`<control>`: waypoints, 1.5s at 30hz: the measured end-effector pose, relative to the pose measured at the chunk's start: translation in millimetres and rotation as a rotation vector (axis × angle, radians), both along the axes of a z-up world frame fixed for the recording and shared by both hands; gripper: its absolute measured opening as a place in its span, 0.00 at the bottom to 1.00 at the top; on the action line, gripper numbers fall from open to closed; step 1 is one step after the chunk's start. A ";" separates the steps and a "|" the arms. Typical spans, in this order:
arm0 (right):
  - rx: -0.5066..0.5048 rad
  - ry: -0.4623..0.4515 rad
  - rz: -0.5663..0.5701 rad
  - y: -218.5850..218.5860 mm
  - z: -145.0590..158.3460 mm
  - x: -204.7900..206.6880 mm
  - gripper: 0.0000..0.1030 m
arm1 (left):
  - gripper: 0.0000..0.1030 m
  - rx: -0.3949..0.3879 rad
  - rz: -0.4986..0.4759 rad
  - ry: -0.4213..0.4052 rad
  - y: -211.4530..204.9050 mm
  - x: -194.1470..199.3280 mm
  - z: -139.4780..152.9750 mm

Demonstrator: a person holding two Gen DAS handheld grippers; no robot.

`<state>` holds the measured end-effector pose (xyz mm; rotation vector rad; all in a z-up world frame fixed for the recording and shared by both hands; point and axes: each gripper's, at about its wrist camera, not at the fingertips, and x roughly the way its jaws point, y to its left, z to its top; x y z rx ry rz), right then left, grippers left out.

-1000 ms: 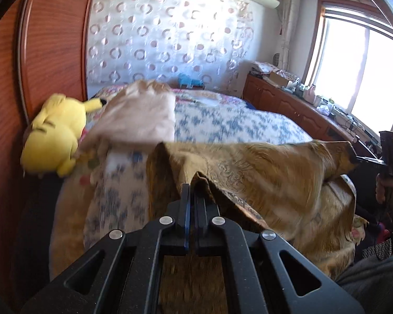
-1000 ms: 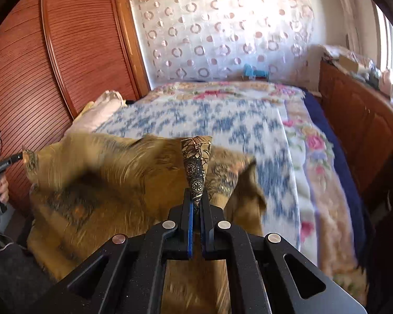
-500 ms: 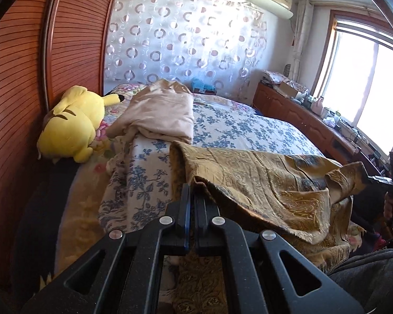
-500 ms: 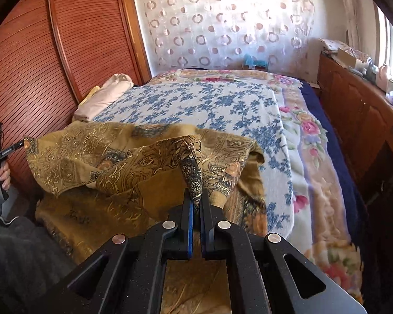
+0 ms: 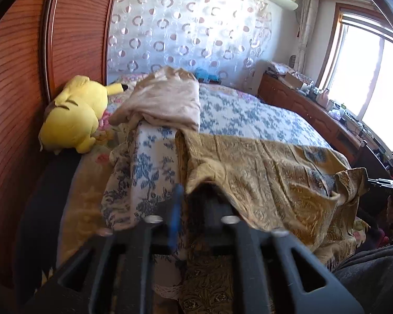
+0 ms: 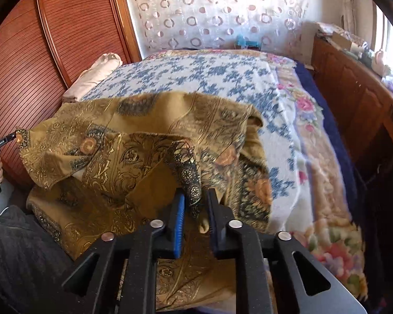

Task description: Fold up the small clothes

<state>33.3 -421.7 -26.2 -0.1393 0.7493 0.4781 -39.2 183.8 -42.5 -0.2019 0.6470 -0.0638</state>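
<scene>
Gold patterned fabric garment point(image 6: 133, 141) on blue-floral bedspread point(image 6: 196, 78); left gripper point(image 5: 194, 196) and right gripper point(image 6: 194, 204) jaws just opening, slightly parted; cloth corners loose between fingers.

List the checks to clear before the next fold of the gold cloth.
1. Left gripper let go: ok, its jaws have just been opening, cloth edge beside them.
2. Right gripper let go: ok, its jaws have just been opening; a cloth corner hangs loose between them.
3. Gold cloth lying on the bed: ok.
4. Cloth flat: not ok, bunched and creased near the right gripper.
5. Folded beige garment apart from the cloth: cannot tell; they look close in the left view.
</scene>
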 end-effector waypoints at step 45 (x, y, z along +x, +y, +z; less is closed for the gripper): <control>0.088 -0.036 -0.177 11.4 -0.2 83.5 0.44 | 0.78 0.118 -0.178 0.101 -91.9 171.4 -11.8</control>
